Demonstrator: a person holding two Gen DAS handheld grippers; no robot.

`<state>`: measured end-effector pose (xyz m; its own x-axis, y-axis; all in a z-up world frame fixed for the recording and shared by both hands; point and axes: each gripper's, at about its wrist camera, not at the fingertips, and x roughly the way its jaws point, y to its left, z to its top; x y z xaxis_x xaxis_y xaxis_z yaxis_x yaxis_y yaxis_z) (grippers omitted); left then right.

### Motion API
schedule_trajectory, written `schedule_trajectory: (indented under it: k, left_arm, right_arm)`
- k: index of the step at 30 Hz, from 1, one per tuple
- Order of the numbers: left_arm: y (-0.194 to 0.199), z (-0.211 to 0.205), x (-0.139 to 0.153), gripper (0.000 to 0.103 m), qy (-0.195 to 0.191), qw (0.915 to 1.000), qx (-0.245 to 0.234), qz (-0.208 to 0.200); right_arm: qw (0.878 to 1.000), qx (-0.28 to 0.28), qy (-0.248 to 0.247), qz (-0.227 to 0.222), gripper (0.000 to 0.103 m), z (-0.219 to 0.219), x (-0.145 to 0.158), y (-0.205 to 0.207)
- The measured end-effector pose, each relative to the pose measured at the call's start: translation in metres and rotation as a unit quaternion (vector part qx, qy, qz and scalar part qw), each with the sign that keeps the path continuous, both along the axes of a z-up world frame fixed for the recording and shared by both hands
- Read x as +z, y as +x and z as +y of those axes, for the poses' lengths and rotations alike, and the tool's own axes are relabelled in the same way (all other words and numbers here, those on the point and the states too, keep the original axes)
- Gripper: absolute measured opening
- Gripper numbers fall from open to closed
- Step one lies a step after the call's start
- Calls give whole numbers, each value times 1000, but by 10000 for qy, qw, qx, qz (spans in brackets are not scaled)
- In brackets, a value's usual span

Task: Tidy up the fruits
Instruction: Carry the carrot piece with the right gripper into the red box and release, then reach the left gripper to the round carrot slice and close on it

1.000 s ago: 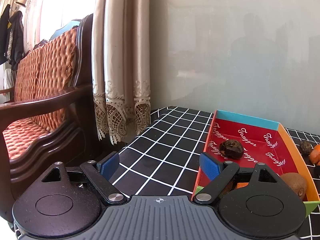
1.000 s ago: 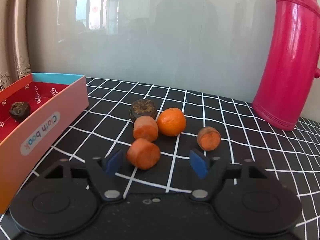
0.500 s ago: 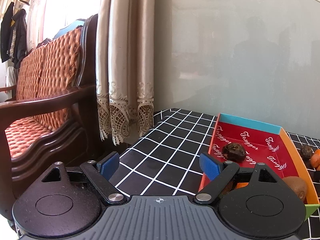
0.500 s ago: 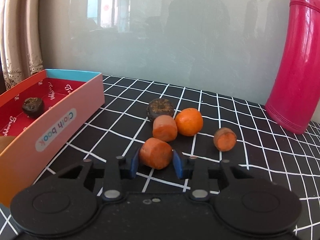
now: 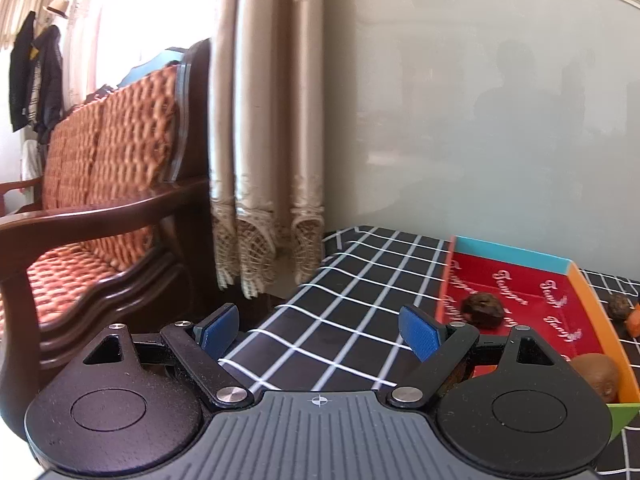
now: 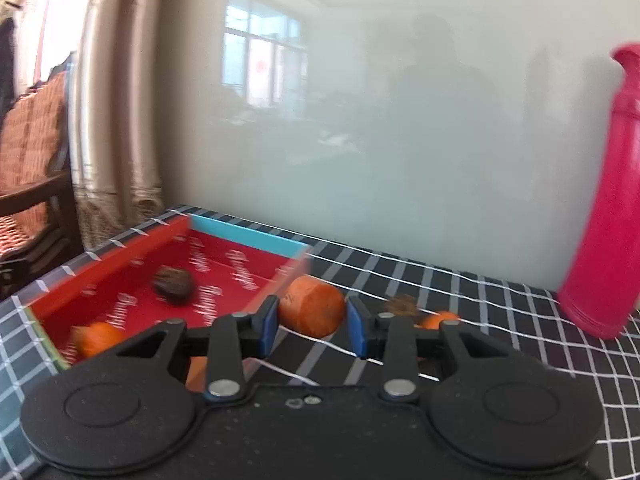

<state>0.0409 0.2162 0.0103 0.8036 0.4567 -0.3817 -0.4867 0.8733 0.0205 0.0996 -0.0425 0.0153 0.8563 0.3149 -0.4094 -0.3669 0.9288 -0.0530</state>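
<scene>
The right gripper [image 6: 312, 326] has its jaws squeezed on an orange chunk [image 6: 311, 306] in the middle of the frame, so carry it gently over the red box [image 6: 244, 236] at the left, while the left gripper [image 5: 320, 330] waits wide open and empty.

Orange fruit piece [image 6: 312, 311], red tray [image 6: 120, 258], black-and-white grid tablecloth [image 5: 352, 300]
</scene>
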Motion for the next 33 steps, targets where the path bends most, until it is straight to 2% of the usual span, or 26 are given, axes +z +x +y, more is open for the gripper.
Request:
schedule_trajectory:
  k: [7,14,16,18,19,21,23,26,29,33]
  left_arm:
    - [-14,26,1,87,-33,9997,254,2]
    - [-23,41,1,87,-2,9994,331,34]
    - [-23,44,1,87,-18,9994,353,50]
    - [-23,47,1,87,-61,9993,357,47]
    - [-23,47,1,87,-72,9993,361,38]
    - [-22,45,2,87,-101,9995,309,16]
    - [-21,38,3,87,-78,9997,232,-20]
    - [-18,25,4,87,-76,9999,84,-35]
    - [-14,11,7,87,-77,9999,-60,-93]
    - [-6,-15,9,87,-110,9994,-318,-118]
  right_arm:
    - [9994,346,-5,77,34,44,1,-5]
    - [9986,460,10,244,35,74,-9,-4]
    - [9989,434,-81,169,45,81,-11,-6]
    - [9994,305,-105,-137,79,81,-10,-14]
    - [9992,260,-99,-290,83,80,-9,-18]
    - [9989,176,-101,-430,82,71,-4,-21]
    - [9979,-81,-93,-629,85,58,-2,-21]
    - [9914,-786,-11,-1048,102,23,3,-24]
    - [9803,-1536,318,-1203,103,-23,11,-23]
    - [9588,-2467,685,-1233,103,-81,12,-22]
